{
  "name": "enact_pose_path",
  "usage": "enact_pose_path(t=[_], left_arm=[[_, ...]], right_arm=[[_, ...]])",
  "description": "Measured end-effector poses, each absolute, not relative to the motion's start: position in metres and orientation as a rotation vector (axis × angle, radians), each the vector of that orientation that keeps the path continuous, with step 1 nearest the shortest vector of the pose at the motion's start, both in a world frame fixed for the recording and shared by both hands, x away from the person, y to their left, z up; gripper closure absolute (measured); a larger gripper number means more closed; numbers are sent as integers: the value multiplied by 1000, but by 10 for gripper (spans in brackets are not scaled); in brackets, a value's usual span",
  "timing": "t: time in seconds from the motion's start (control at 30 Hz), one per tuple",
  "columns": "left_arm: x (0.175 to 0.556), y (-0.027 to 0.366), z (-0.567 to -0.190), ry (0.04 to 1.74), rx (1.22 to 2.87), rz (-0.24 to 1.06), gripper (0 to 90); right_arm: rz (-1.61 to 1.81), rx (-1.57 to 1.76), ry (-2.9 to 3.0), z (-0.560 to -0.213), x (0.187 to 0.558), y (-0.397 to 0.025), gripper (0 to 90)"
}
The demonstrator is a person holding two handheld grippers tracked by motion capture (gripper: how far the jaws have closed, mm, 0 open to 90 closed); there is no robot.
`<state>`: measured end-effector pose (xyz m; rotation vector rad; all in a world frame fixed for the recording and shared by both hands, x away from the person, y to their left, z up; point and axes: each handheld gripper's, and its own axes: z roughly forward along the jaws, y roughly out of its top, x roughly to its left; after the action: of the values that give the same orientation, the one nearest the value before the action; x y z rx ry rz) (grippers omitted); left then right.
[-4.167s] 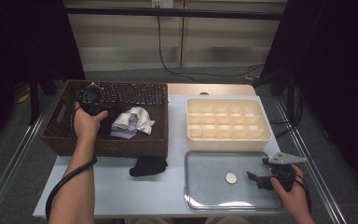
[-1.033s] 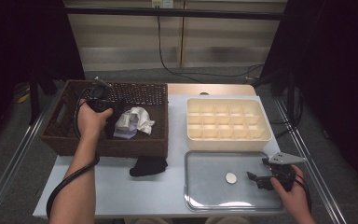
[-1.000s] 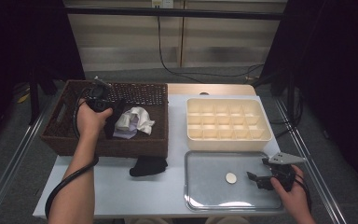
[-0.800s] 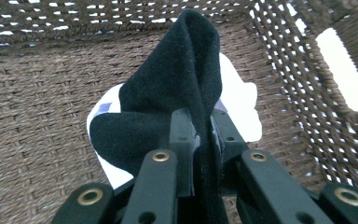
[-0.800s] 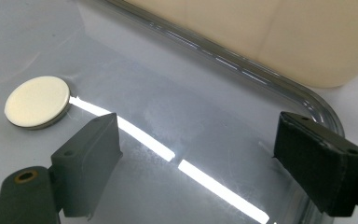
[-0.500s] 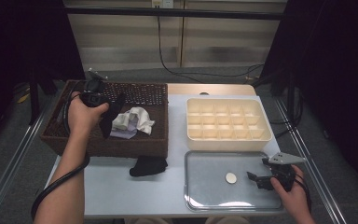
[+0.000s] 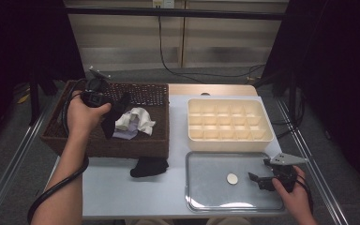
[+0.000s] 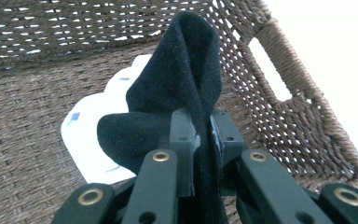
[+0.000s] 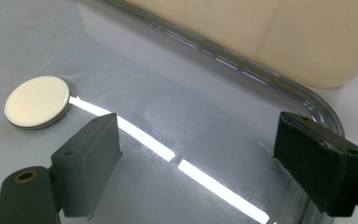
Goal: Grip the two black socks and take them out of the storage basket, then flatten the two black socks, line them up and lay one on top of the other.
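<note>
The left gripper (image 7: 104, 99) is clamped on a black sock (image 8: 182, 88), its two jaws pressed together with the dark fabric pinched between them. In the high view the sock (image 7: 114, 115) hangs below the gripper over the left part of the brown wicker basket (image 7: 154, 140), with its long axis running roughly straight down, just left of a crumpled white cloth (image 7: 136, 121) lying in the basket. The lower end looks clear of the basket floor, though the dark fabric against dark weave makes that hard to judge.

A second black sock (image 7: 149, 166) lies bunched on the table (image 7: 122, 197), just in front of the basket's near wall and to the right of the held one. If the held sock is meant to join it, the move goes toward the near side and a little right, over the basket's near rim; the left hand is plainly the nearer one.

The right gripper (image 7: 258, 179) rests well apart at the right edge of the metal tray (image 7: 206, 206), jaws spread wide and holding nothing. A small pale disc (image 9: 37, 102) lies on the tray left of it. The cream compartment box (image 7: 229, 140) sits behind the tray.
</note>
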<state>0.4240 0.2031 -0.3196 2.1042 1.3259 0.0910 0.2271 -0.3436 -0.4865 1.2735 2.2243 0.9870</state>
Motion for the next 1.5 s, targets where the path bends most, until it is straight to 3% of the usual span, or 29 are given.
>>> enact_pose_path(t=[1.5], left_arm=[[384,159,-296,1109,2186,7,812]], right_arm=[[988,1271,2224,-487,227,-344,140]])
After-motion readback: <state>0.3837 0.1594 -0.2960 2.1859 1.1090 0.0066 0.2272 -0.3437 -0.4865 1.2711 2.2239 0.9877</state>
